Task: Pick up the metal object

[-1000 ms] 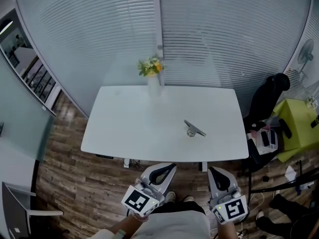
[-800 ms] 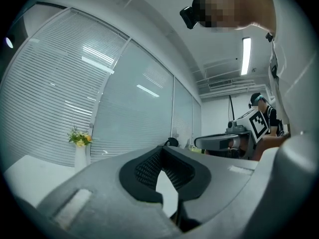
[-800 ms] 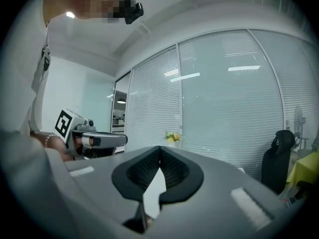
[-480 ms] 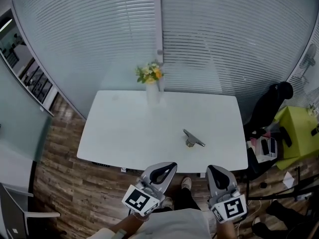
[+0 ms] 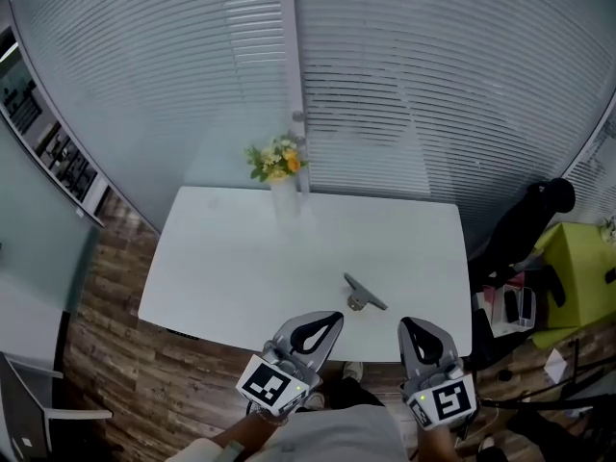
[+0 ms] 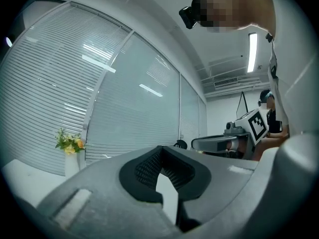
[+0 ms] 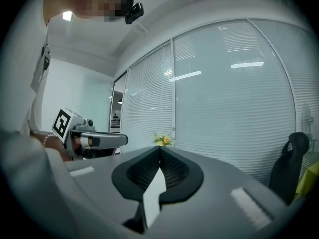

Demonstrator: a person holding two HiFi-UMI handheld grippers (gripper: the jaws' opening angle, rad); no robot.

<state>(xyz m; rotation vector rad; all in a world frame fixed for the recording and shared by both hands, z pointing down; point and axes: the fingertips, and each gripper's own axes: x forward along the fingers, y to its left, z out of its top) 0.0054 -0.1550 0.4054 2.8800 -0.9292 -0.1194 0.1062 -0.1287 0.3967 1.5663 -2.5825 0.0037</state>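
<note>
Closing in now: against the earlier head view the white table (image 5: pixel 231 258) has slid down toward the grippers, so the person has come forward, and the table's near edge, once well ahead of the jaw tips, now sits right at them, while both grippers hold the same low, side-by-side pose. Nearest the table's near edge, the left gripper (image 5: pixel 325 319) has its jaws pressed together with nothing between them, and its own view shows the tips (image 6: pixel 160 148) meeting on empty air. The right gripper (image 5: pixel 410 328) matches it, fully closed and empty, tips (image 7: pixel 160 148) touching. Just past that near edge, on the table's right half, lies the metal object (image 5: pixel 364 295): a flat bar on what looks like a small round foot, resting untouched on the tabletop. It sits ahead of the jaws and between the two grippers, near both; its long axis runs on a slant, from far-left to near-right, so the near end points toward the right gripper. Which gripper is nearer is too close to call from here. Either way, the jaws would have to open first and come in across that slanted bar, not along it. Farther back, at the table's far edge, a vase of yellow flowers (image 5: pixel 277 166) stands well clear of the object, with slatted glass walls (image 5: pixel 433 85) behind.
</note>
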